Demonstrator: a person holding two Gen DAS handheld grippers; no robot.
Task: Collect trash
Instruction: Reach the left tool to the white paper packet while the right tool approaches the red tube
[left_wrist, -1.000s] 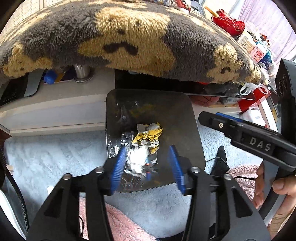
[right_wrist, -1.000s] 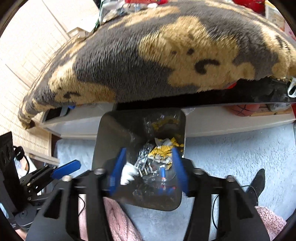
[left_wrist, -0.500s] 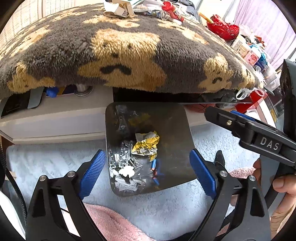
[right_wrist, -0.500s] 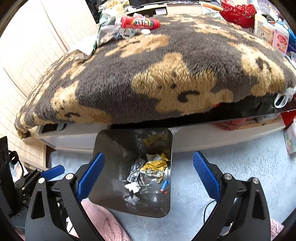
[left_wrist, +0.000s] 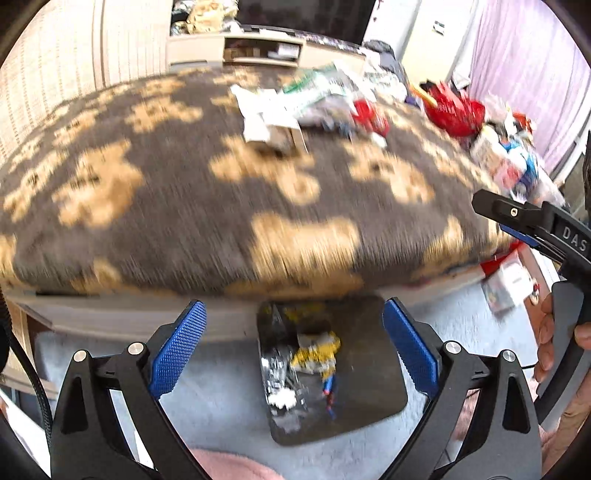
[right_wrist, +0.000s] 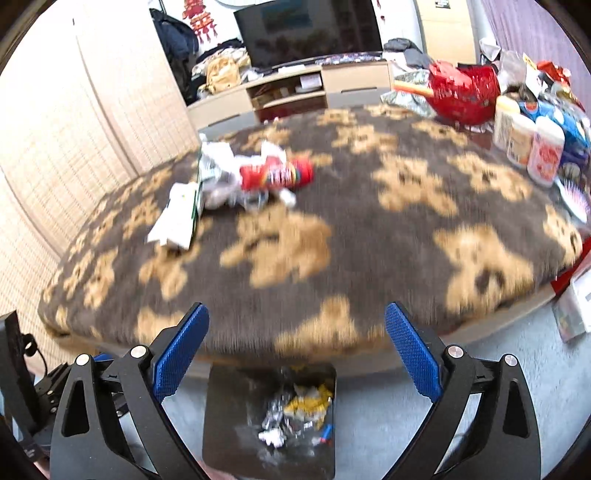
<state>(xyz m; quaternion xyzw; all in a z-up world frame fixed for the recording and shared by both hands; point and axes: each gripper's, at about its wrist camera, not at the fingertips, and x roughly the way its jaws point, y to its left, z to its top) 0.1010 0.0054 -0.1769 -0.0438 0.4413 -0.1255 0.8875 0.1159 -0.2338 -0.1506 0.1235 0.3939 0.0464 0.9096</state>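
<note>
Both grippers are released, and their jaws have just been opening; nothing is between the blue pads. The left gripper (left_wrist: 293, 349) hangs above the bin (left_wrist: 373, 391), which stands on the pale grey carpet (left_wrist: 221, 398) just beside the edge of the low table. The right gripper (right_wrist: 297, 350) is also above this bin (right_wrist: 229, 424), and a hand (left_wrist: 554, 350) holds its handle at the right border of the left view.

Inside the bin lie crumpled wrappers: a yellow one (left_wrist: 317, 350), some silver foil (left_wrist: 277, 369) and a small white piece (left_wrist: 282, 398).

More trash lies on the brown blanket with bear pattern (right_wrist: 369, 240) that covers the table. A red candy tube (right_wrist: 275, 175) lies on its side; its long axis goes almost left to right in the right view, with the far end a little higher toward the right. Just left of it, touching or nearly touching, are white and green paper wrappers (right_wrist: 184, 210). The pictures are blurred, so small details cannot be read.
</note>
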